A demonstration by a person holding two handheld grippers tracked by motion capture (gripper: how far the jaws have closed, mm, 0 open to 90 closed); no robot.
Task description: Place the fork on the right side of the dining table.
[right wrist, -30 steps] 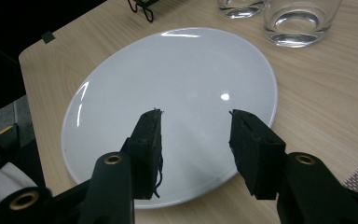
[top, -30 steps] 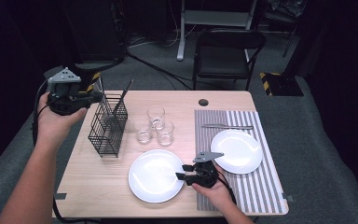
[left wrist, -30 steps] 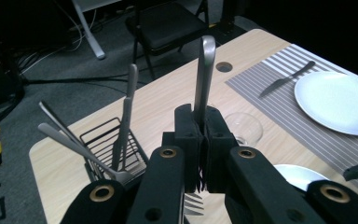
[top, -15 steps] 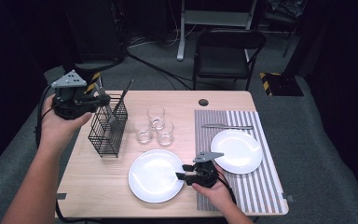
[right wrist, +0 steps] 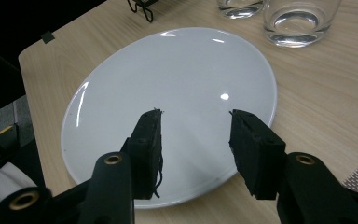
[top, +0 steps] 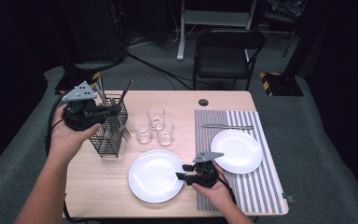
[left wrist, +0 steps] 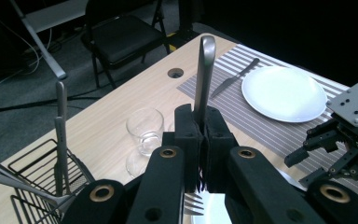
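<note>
Fork (left wrist: 204,70) | pinched upright in left gripper (left wrist: 203,140) fingers, lifted above wire caddy (top: 108,128) | right gripper (right wrist: 196,149) fingers spread, empty, over near plate (right wrist: 168,102) | advice: keep grip firm, clear the glasses (top: 155,126), lay it beside plate on desk (top: 98,182).

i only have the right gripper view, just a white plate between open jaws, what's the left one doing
Observer: The left hand-held gripper is shut on a fork, handle up, tines below the jaws.
Operator: where is it
Observer: In the high view it is held above the black wire caddy at the table's left.
Operator: anything on the far side of my plate
Observer: A second white plate lies on a striped placemat, with a knife beyond it.
</note>
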